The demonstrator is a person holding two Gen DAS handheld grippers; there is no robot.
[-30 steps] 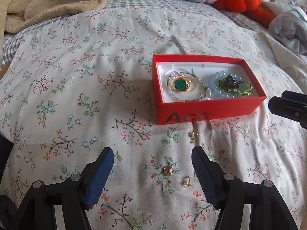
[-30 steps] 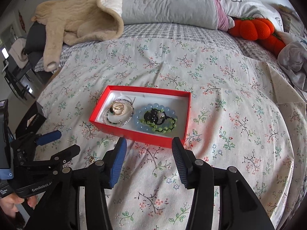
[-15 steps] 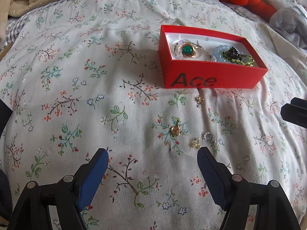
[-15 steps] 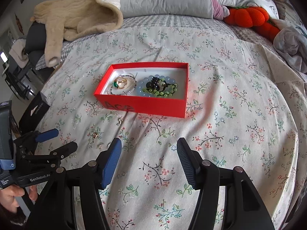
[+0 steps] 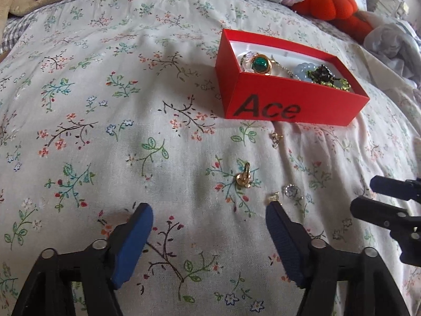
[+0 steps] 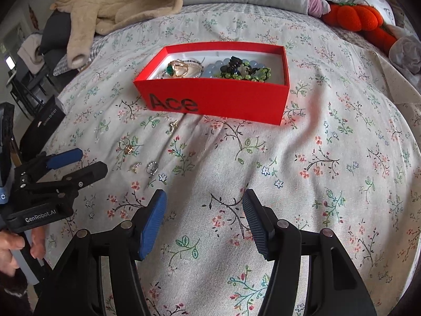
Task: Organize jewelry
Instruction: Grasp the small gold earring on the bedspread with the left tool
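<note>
Since a second ago we are drawing both grippers back from the red box (image 5: 286,100), so four loose pieces that sat near or under our left fingers are now lying ahead of them. Our left gripper (image 5: 208,239) is hanging with jaws wide and holding nothing; just past its right fingertip (image 5: 275,210) a small gold stud (image 5: 273,197) and a silver ring (image 5: 292,191) are lying, with the gold earring (image 5: 244,178) a little further ahead, between the jaws' line. Beyond those, a small charm (image 5: 276,138) is sitting just short of the box, which is already holding a green-stone ring (image 5: 260,64) and beaded bracelets (image 5: 323,76). Our right gripper (image 6: 204,221) is also gaping wide and empty, over bare floral bedspread (image 6: 329,158). We are judging the risk to be the soft quilt: pressing down may sink these tiny pieces into folds, or the broad pads may pinch fabric and flick a stud away.
</note>
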